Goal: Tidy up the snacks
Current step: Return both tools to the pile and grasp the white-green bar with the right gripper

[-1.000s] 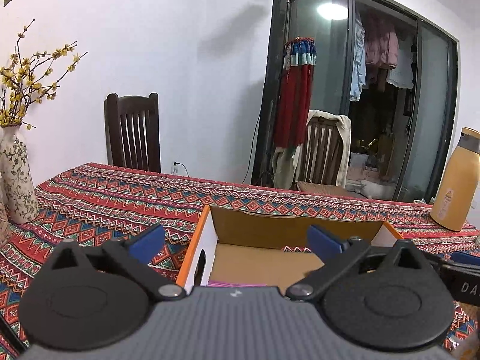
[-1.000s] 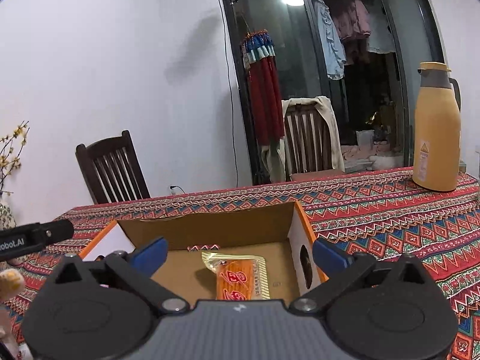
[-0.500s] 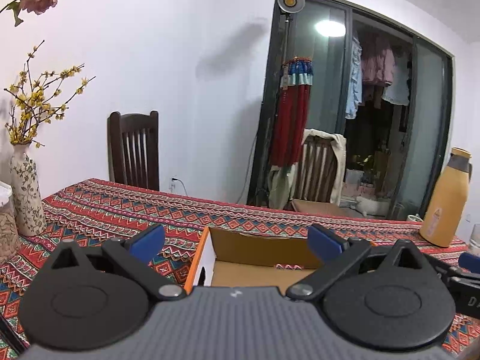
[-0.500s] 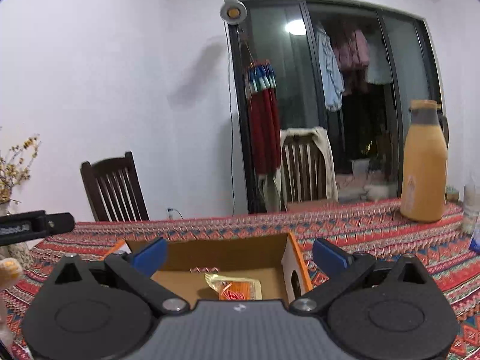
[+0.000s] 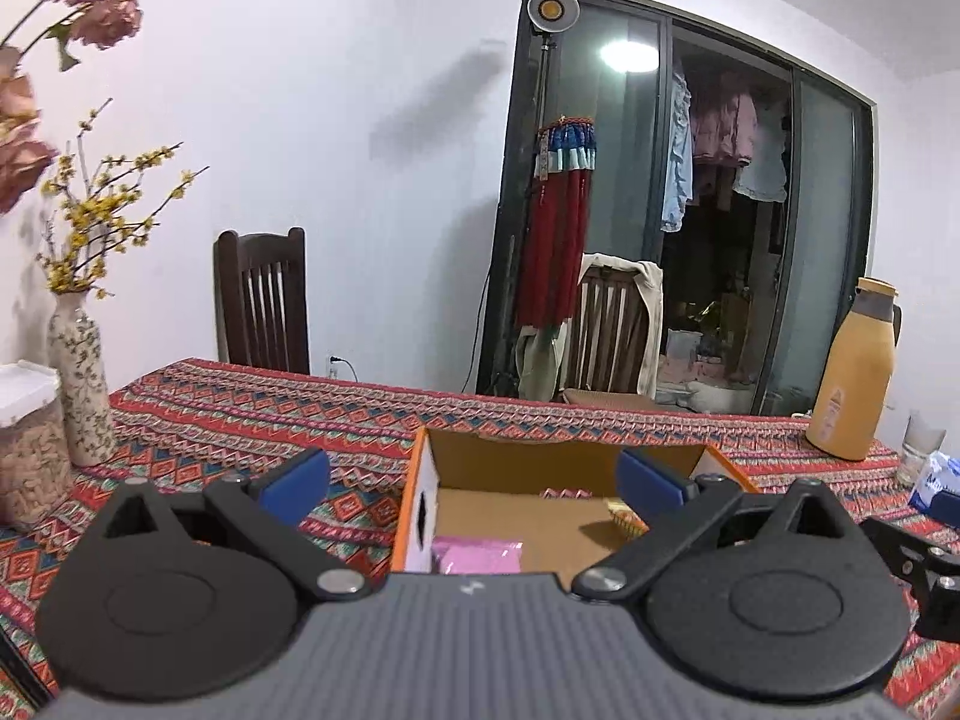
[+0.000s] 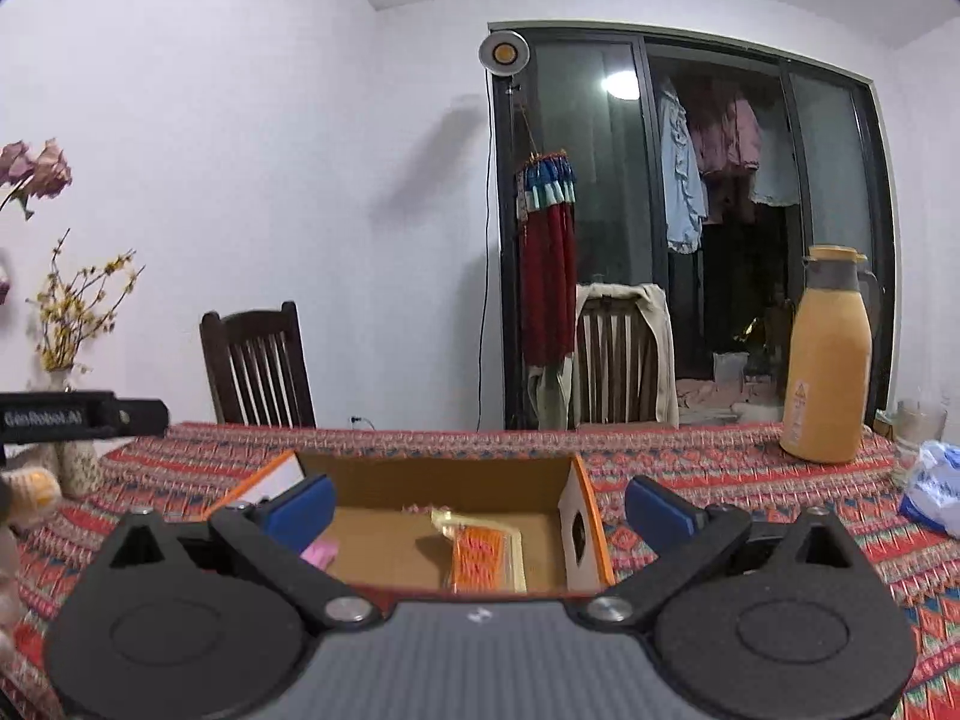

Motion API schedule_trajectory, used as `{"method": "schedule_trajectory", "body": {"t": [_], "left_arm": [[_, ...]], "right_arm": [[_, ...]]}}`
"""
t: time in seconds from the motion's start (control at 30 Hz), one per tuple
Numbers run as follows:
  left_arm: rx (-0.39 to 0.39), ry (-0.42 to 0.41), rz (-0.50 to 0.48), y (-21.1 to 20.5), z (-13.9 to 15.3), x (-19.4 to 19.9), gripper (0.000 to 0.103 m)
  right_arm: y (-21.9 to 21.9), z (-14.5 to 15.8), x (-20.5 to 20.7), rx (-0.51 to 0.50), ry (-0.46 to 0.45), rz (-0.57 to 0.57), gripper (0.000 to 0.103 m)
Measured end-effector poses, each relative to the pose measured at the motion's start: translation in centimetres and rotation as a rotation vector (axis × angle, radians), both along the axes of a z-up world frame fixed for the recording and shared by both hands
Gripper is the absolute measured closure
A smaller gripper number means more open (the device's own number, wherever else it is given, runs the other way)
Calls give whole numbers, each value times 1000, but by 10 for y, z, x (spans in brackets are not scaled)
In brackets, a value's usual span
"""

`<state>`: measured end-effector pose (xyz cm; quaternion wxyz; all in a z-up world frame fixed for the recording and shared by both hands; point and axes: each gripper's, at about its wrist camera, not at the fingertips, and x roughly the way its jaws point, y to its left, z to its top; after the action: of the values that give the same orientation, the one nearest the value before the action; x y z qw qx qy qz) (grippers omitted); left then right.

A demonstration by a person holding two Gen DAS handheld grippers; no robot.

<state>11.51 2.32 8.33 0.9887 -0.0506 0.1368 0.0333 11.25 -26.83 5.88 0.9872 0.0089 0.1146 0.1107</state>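
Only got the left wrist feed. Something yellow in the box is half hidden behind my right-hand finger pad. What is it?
Observer: An orange snack packet with gold edges, lying flat on the floor of the cardboard box.
Operator: Where in the box?
Observer: In the right half, near the side wall with the handle hole. A strip of bare floor shows between the packet and that wall.
Operator: Right tongs holding anything?
Observer: No. The right tongs are open, with nothing between them.
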Motion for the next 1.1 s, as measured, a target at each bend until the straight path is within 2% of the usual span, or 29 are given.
{"method": "schedule_trajectory", "body": {"t": [0.2, 0.43, 0.63, 0.77, 1.0, 1.1], "left_arm": [[14, 35, 13, 9, -23, -22, 0], [22, 141, 33, 19, -65, -35, 0], [45, 140, 34, 21, -94, -46, 0], [44, 122, 20, 19, -97, -47, 0], [26, 141, 21, 21, -99, -42, 0], [26, 147, 20, 21, -100, -41, 0]], "right_arm": [[-8, -29, -21, -2, 89, -11, 0], [-18, -66, -37, -4, 204, -29, 0], [-29, -82, -44, 18, 254, -50, 0], [-31, -87, -45, 25, 267, -57, 0], [-31, -92, -36, 34, 296, -63, 0], [-32, -93, -29, 41, 324, -62, 5]]}}
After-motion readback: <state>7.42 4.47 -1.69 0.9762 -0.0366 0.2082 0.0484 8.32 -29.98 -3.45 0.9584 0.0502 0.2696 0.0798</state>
